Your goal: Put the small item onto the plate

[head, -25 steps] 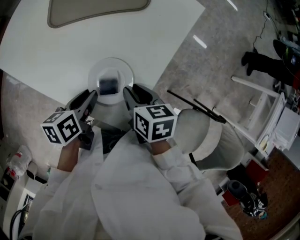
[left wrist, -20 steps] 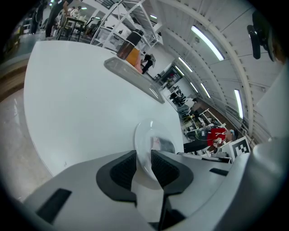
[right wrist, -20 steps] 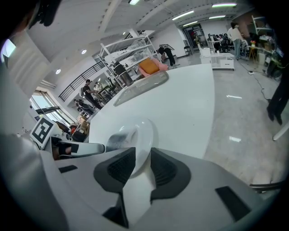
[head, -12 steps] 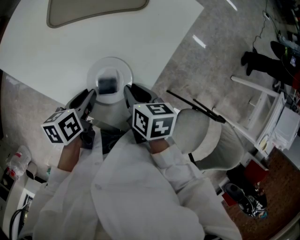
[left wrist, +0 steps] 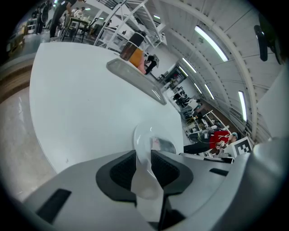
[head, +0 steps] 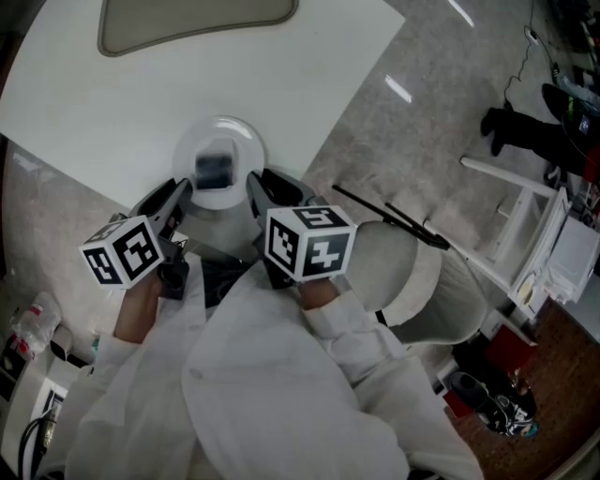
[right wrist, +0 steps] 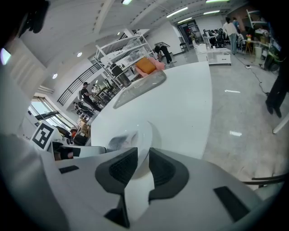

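Observation:
A white plate (head: 246, 141) rests on the near edge of the white table (head: 309, 75), and a small dark item (head: 215, 170) lies in its middle. My left gripper (head: 183, 193) is shut on the plate's left rim; in the left gripper view the rim of the plate (left wrist: 143, 135) sits pinched between the dark pads of the left gripper (left wrist: 143, 155), with the item (left wrist: 163, 145) just beyond. My right gripper (head: 258, 184) has just been closing on the right rim. The right gripper view shows the plate (right wrist: 143, 133) held between the pads of the right gripper (right wrist: 142, 155).
A long beige tray (head: 187, 19) lies at the table's far side, and it carries an orange object (right wrist: 146, 65). The table's edge runs right under the plate. A white round seat (head: 412, 272) with a thin black rod stands at the right. A person (head: 525, 127) stands further off.

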A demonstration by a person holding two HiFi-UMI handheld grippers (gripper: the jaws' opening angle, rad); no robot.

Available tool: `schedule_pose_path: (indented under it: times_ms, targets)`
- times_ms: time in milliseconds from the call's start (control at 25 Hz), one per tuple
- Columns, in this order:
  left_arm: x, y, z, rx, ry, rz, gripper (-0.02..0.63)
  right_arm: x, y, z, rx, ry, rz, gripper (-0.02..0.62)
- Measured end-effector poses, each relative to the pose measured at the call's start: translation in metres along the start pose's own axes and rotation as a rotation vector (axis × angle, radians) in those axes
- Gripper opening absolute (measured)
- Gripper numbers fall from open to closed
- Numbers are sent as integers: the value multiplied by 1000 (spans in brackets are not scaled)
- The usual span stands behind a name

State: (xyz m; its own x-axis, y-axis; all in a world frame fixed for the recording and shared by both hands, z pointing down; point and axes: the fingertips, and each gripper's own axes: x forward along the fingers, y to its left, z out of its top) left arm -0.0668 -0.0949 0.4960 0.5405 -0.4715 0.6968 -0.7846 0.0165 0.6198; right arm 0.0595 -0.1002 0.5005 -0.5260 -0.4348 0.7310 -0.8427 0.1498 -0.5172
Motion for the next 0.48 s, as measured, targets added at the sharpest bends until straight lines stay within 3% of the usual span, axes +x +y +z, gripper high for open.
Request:
schedule_pose_path:
  times_ms: [320,480]
  targets:
    - [-10,-7,-5,98,-20,37,103,-11,8,5,-78,-19,6,83]
    - [-18,-13,0,109,-55,37,103,-17,13,11,-107,-36,13,83]
